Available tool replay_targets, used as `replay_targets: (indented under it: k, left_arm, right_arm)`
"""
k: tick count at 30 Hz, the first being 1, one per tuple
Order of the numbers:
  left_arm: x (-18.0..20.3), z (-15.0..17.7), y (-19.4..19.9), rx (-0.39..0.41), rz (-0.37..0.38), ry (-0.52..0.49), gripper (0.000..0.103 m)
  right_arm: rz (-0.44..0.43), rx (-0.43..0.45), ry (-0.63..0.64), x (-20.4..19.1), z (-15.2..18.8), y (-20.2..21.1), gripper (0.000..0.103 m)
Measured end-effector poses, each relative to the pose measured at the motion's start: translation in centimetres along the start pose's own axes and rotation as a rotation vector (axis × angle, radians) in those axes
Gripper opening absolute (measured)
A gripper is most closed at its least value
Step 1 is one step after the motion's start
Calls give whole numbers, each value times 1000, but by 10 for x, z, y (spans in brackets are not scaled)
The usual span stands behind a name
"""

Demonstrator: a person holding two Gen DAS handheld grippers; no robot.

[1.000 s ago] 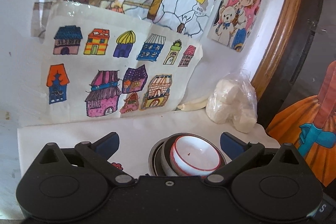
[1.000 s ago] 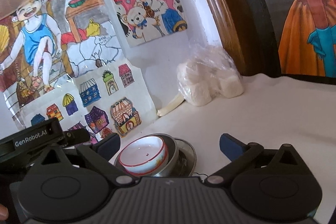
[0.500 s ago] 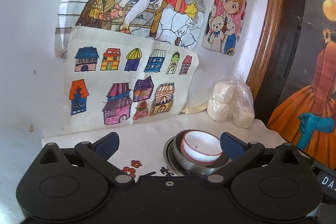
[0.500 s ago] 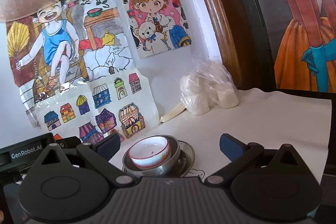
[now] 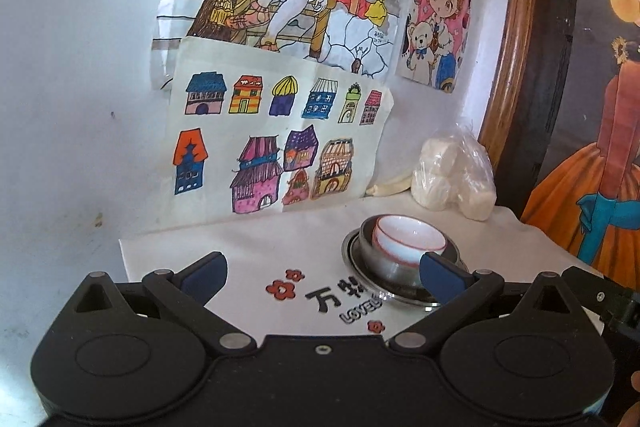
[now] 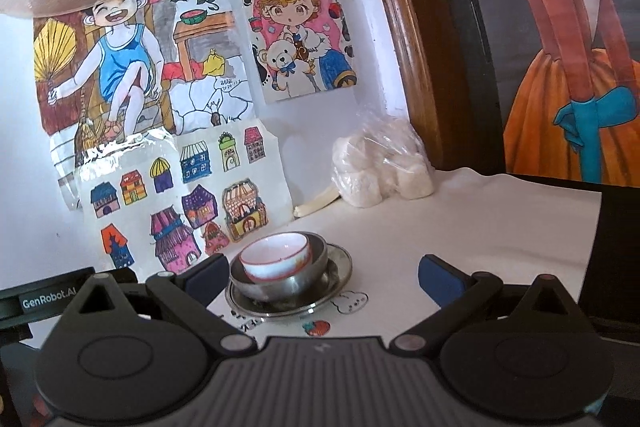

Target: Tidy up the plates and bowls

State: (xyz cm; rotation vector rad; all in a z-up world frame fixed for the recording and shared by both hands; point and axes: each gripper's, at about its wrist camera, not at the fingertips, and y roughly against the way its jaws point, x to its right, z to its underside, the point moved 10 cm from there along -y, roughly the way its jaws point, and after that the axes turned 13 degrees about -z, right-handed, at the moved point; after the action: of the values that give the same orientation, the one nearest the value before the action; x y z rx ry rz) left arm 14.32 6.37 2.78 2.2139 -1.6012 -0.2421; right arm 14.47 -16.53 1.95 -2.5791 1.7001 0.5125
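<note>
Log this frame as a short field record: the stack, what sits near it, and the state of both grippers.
stack: white bowl with red rim nested in a steel bowl, which stands on a steel plate
surface: white printed cloth
nearby: clear bag of white lumps against the wall behind the stack, apart from it
wall: children's drawings, including a sheet of houses
left gripper: jaws open, holding nothing, short of the stack
right gripper: jaws open, holding nothing, short of the stack
task state: dishes stacked
</note>
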Motion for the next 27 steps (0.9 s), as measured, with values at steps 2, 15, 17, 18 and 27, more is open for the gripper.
replay_targets:
  k: [2,15,17,18,27]
  left_arm:
    - [-1,6,5,4,4,-15,102]
    - [-3,49,26,18,22,-73,102]
    - [-3,52,28,25,29,-68,102]
    - [-4,53,29,28,30,-67,102]
    - [-12,70,25,2,4,-68,102]
  right_arm:
    - [5,-4,7,-1,6,5,103]
    - [51,-49,38,1,42,29,103]
    - [57,-48,39,2,45,33,103]
    - [58,-47,40,3,46,34,103]
    - [43,-63,36,7,62,37,103]
